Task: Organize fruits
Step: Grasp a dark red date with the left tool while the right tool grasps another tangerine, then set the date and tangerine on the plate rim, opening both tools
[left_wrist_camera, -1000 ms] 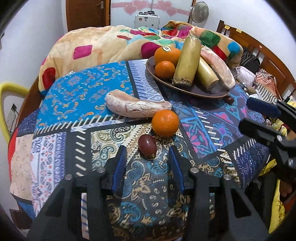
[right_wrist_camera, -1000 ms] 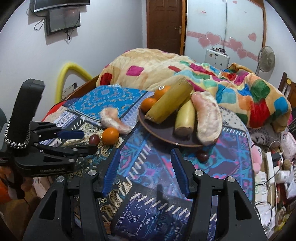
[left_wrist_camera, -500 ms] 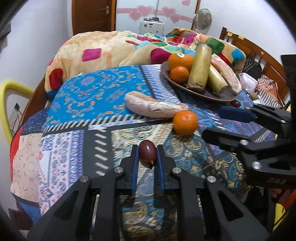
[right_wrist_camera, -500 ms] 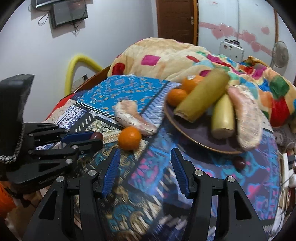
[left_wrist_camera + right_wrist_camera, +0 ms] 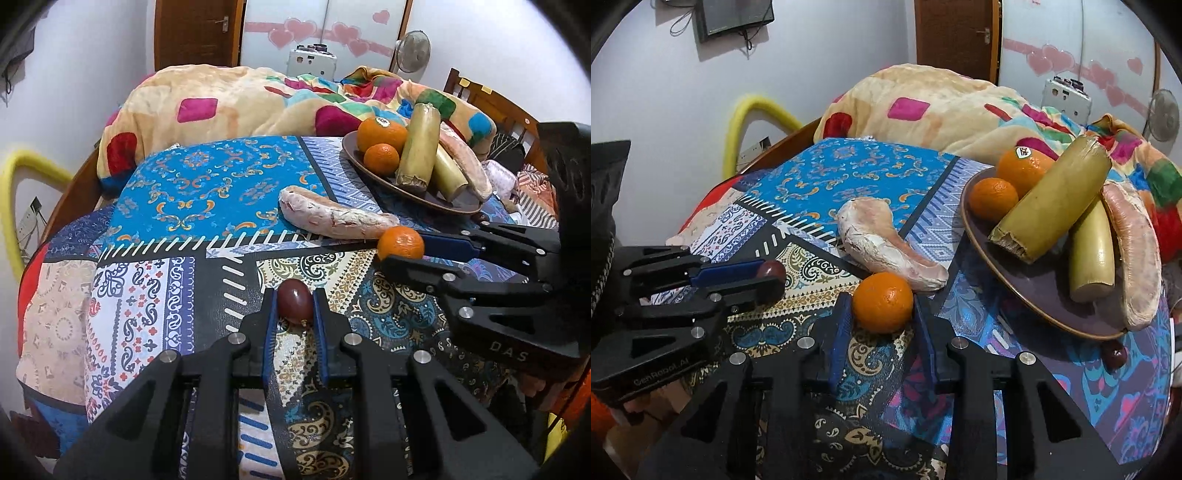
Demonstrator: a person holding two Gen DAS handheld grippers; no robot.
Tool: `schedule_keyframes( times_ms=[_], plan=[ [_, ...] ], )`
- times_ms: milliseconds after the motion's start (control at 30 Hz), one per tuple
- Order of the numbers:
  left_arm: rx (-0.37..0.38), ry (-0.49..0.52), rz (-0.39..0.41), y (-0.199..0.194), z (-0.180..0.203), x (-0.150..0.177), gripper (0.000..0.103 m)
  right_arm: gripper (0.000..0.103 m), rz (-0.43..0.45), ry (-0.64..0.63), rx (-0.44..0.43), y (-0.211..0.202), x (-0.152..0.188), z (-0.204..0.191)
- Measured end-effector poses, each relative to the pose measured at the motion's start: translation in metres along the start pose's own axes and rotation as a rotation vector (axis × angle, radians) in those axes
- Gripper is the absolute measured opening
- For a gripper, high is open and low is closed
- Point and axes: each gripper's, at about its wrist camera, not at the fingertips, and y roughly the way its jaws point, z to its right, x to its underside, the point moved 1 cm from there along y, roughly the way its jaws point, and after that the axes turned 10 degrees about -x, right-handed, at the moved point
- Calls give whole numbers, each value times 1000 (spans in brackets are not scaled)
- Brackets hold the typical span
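Observation:
My left gripper (image 5: 294, 301) is shut on a small dark red fruit (image 5: 294, 306) just above the patterned cloth; it also shows in the right wrist view (image 5: 771, 269). My right gripper (image 5: 882, 308) has its jaws on either side of a loose orange (image 5: 882, 302), touching or nearly touching it; the orange rests on the cloth (image 5: 400, 243). A brown plate (image 5: 1027, 295) holds two oranges (image 5: 994, 198), two yellow-green stalks (image 5: 1049, 201) and a pink wrapped piece (image 5: 1137, 254). Another pink wrapped piece (image 5: 882, 247) lies on the cloth behind the loose orange.
A second dark red fruit (image 5: 1113, 353) lies on the cloth by the plate's near right rim. A colourful blanket (image 5: 229, 99) is heaped behind the cloth. A yellow tube (image 5: 746, 122) stands at the far left by the wall.
My right gripper has moved forward and narrowed around the loose orange. My left gripper closed on the dark red fruit a second ago and still holds it.

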Motion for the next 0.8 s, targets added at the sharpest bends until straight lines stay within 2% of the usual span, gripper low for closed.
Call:
schedule_keyframes(
  times_ms=[200, 500, 800],
  plan=[
    [15, 10, 24, -11, 9, -5, 18, 30, 36, 33, 16, -21, 5, 14],
    [44, 49, 80, -24, 44, -30, 18, 30, 121, 117, 114, -74, 17, 62],
    [86, 98, 85, -4, 88, -64, 18, 30, 163, 133, 161, -92, 16, 91]
  ],
)
